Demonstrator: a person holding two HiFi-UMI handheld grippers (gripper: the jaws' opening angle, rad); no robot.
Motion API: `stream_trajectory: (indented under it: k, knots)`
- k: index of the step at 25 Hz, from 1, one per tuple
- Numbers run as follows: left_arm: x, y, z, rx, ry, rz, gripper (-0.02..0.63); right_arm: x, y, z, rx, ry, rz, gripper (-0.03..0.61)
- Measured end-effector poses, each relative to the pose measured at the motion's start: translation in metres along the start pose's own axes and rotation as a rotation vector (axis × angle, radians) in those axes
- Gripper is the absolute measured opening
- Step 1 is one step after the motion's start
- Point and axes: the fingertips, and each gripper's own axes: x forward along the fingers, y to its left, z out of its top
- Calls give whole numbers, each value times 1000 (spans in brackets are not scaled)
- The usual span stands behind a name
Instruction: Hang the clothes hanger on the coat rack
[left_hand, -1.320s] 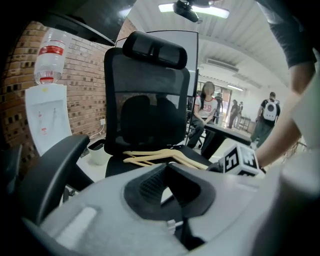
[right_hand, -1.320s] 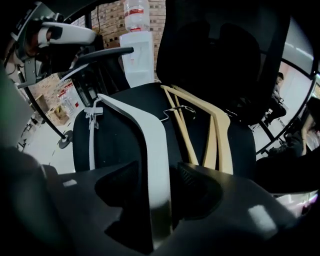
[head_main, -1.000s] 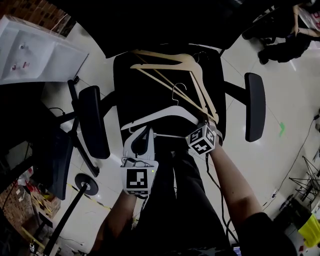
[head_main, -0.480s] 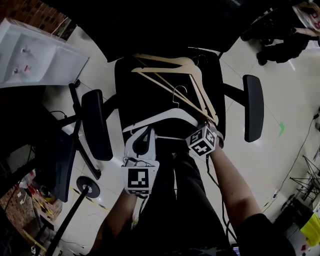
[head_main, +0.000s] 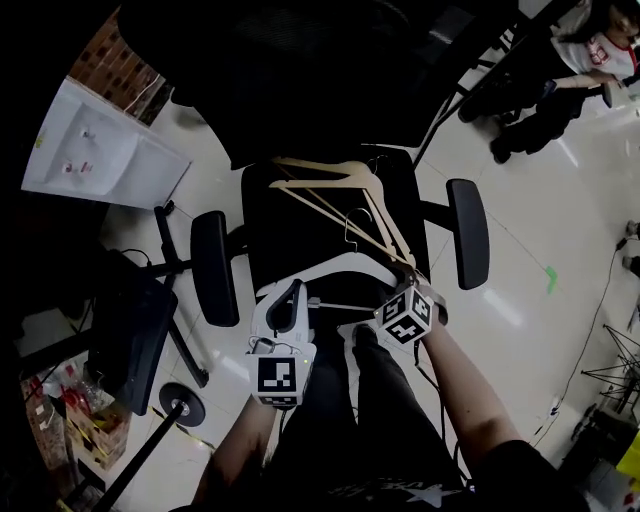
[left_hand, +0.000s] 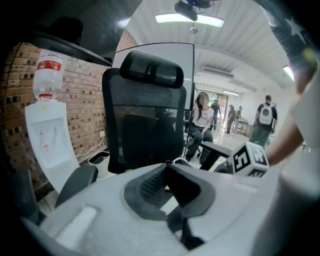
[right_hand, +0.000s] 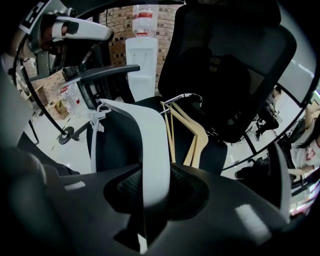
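A white plastic hanger (head_main: 340, 268) hangs just above the black office chair's seat (head_main: 300, 225), held between both grippers. My right gripper (head_main: 398, 285) has the hanger's right arm (right_hand: 150, 145) between its jaws, which are closing and press on it. My left gripper (head_main: 288, 290) is at the hanger's left arm; in the left gripper view its jaws (left_hand: 169, 187) meet on a pale strip. Wooden hangers (head_main: 335, 185) lie on the seat behind, also seen in the right gripper view (right_hand: 192, 135). I see no coat rack for certain.
The chair's armrests (head_main: 215, 280) (head_main: 467, 232) flank the seat, its backrest (left_hand: 147, 125) rising behind. A water dispenser (head_main: 100, 150) stands left by the brick wall. A black pole on a round base (head_main: 180, 402) leans lower left. People (head_main: 560, 70) are at the far right.
Both grippers have risen together with the white hanger, which has lifted off the seat. The head view has tilted, so the chair sits lower and smaller.
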Motion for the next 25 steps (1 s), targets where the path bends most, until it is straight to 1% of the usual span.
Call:
stream_trajectory:
  k: [3,8,13,17,21,25]
  knots:
    - [-17,-5,22,5,-30,39,5,-33,-7,7,3,-24,-14,100]
    - [-53,-28,57,-3,-89,116,5,-83,-10,13,8,-94,9,98]
    - [-88,-60,75,-27,-127,174,5,-130,-10,13,4,-175,33,97]
    - [-124,-91,88,-11,-165,225,5,-169,-6,6,-47,-227,44,97]
    - [-168,-112,95,-4,-207,328,5,-196,9,5,-127,-273,58,97]
    - [-206,-122,98,-14,-232,409,5,-212,27,0,-152,-288,82,97]
